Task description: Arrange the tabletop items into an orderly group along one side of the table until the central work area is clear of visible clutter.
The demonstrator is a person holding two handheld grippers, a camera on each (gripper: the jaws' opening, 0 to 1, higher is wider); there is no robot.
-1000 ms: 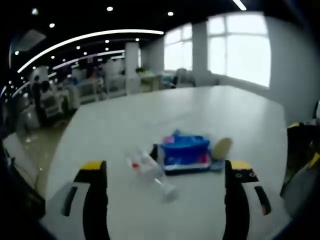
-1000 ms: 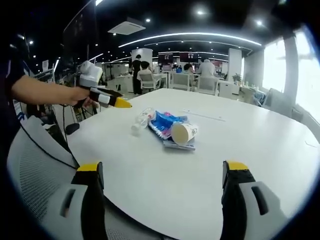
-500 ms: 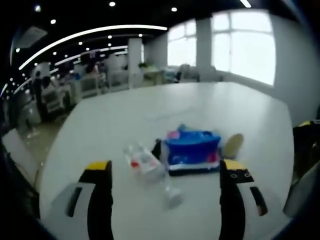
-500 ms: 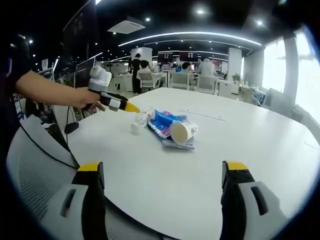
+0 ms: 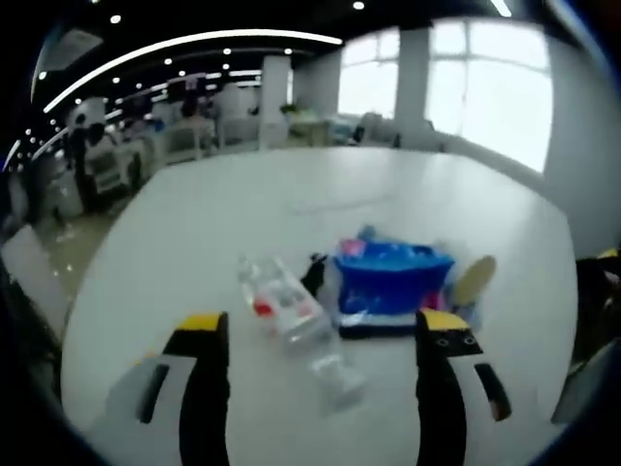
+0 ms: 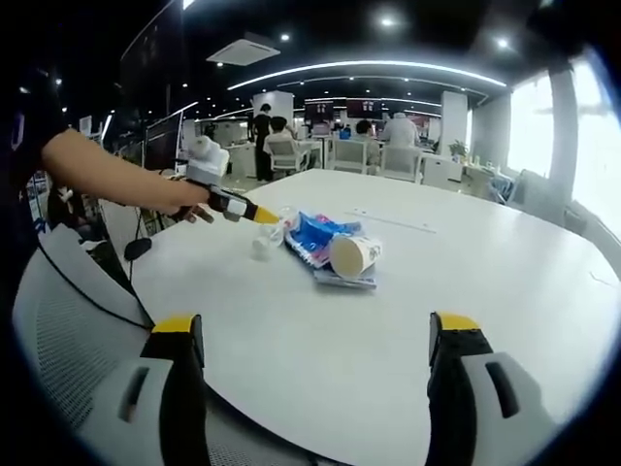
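Observation:
A clear plastic bottle (image 5: 291, 320) with a red label lies on its side on the white table (image 5: 204, 223). Right of it a blue snack bag (image 5: 388, 282) rests on a dark flat item, and a paper cup (image 5: 475, 282) lies on its side beside that. My left gripper (image 5: 320, 340) is open, its yellow-tipped jaws on either side of the bottle's cap end. The right gripper view shows the left gripper (image 6: 260, 216) in a person's hand by the bottle (image 6: 275, 230), with the bag (image 6: 312, 238) and cup (image 6: 354, 256) at mid-table. My right gripper (image 6: 315, 335) is open over the near table edge.
A grey mesh chair (image 6: 58, 330) stands at the table's near left edge. Desks, chairs and people fill the office behind (image 6: 330, 146). Bright windows (image 5: 475, 87) line the far wall. Bare tabletop (image 6: 485, 262) stretches right of the items.
My left gripper has moved forward and down toward the bottle, which now lies between its jaws. The right gripper has stayed put.

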